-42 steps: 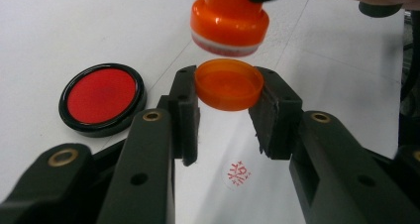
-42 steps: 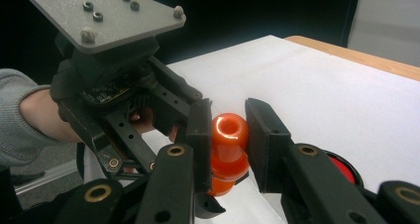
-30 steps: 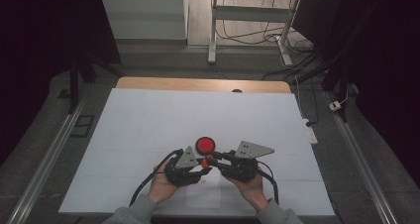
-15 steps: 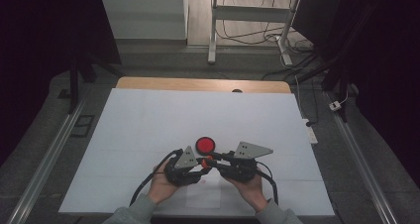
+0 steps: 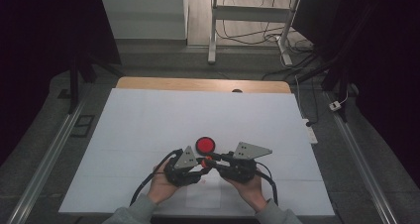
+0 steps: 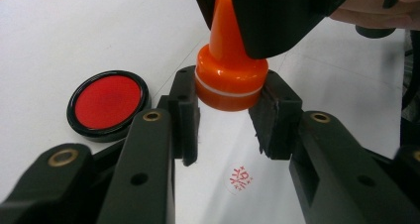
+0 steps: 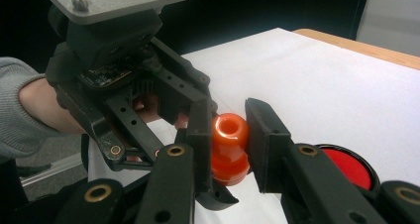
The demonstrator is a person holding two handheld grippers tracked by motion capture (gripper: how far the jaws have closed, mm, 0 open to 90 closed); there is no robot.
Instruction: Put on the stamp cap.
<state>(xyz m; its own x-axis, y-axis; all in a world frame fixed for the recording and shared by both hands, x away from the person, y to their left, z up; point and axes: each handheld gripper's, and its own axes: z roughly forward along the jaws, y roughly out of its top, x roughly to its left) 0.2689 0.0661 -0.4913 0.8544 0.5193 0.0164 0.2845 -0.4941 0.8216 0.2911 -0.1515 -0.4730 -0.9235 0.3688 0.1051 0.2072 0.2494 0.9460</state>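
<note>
I have both tongs closed on the same orange stamp [image 6: 229, 83], held just above the white worktop [image 5: 148, 120] near its front edge. My left tongs [image 6: 225, 117] clamp the wide lower collar of the stamp, one pad on each side of it. My right tongs [image 7: 229, 144] pinch the narrower handle end higher up (in the right gripper view I look straight at its rounded, dimpled top). In the high view the two tongs meet tip to tip, the left tongs [image 5: 200, 165] and the right tongs [image 5: 210, 160] with the stamp between them.

Just beyond them lies the round ink pad [image 5: 205, 145], black-rimmed and red inside, open on the worktop. Under the stamp the sheet carries a small red seal print [image 6: 239, 177]; its characters are too small for me to read. I see no brand or label on the stamp.
</note>
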